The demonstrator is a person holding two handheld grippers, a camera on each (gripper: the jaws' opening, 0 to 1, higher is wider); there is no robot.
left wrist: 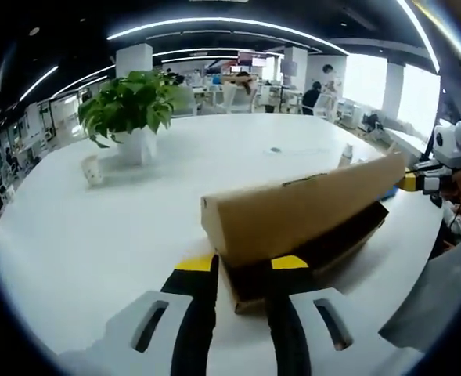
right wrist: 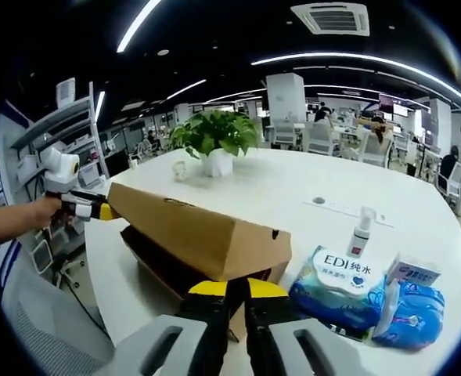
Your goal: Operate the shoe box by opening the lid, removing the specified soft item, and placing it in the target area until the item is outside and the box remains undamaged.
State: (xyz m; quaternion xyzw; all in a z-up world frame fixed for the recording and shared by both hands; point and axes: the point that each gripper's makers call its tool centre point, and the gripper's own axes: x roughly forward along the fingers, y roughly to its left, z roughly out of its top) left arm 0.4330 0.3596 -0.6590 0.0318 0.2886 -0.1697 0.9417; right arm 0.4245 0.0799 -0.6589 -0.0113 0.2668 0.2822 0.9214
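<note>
A brown cardboard shoe box (left wrist: 250, 298) lies on the white table (left wrist: 97, 235), dark inside. Its lid (left wrist: 300, 211) is raised and tilted above the base. My left gripper (left wrist: 242, 262) is at the lid's near corner, its yellow-tipped jaws a little apart with the lid's lower edge between them. My right gripper (left wrist: 418, 182) holds the lid's far end. In the right gripper view the lid (right wrist: 199, 227) runs leftward from my right gripper (right wrist: 236, 290), whose jaws are nearly together at its edge. The left gripper (right wrist: 93, 207) meets its far corner. The soft item is hidden.
A potted plant (left wrist: 132, 110) and a small white cup (left wrist: 91, 169) stand farther back on the table. Blue wet-wipe packs (right wrist: 355, 294) and a small pump bottle (right wrist: 361, 229) lie right of the box. A person's hand (right wrist: 30, 211) holds the left gripper at the table edge.
</note>
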